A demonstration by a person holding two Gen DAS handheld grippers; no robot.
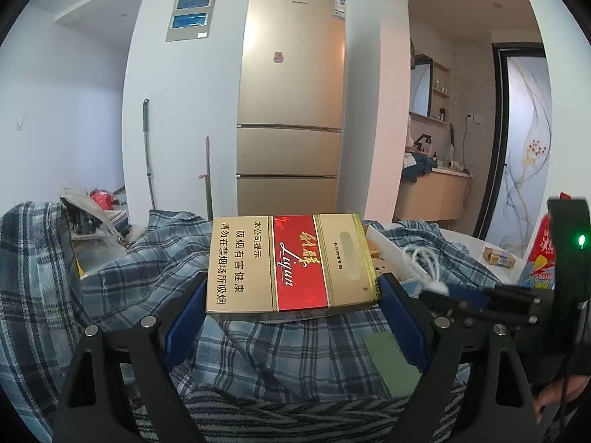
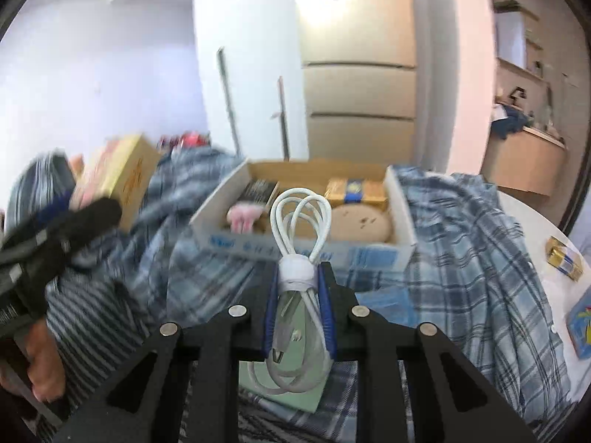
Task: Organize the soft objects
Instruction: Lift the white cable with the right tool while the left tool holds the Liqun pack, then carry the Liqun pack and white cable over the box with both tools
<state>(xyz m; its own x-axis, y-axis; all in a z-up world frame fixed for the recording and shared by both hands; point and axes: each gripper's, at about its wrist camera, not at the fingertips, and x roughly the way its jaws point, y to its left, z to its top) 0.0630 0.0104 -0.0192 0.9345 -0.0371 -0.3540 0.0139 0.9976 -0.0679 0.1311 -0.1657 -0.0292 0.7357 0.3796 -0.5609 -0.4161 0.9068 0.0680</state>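
left view: the left gripper point(image 1: 291, 295) pinches a gold and red box point(image 1: 291, 264) lying flat above the plaid cloth point(image 1: 122, 284), long side across.

right view: the right gripper point(image 2: 300, 295) squeezes a white cable point(image 2: 300, 221), loops pointing at the half-full cardboard box point(image 2: 303, 247). more sorting looks left.

A home: gold fridge point(image 1: 291, 110), bathroom vanity point(image 1: 436, 192), mop point(image 1: 147, 147).

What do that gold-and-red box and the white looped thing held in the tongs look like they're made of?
The gold-and-red rectangular cigarette carton looks like glossy printed cardboard: sharp folded edges, metallic sheen, crisp lettering. The coiled white cable looks like smooth rubbery plastic, bending in soft loops, bound by a white strap, possibly fabric. The blue-and-white plaid cloth beneath looks like woven cotton, judging by its soft folds.
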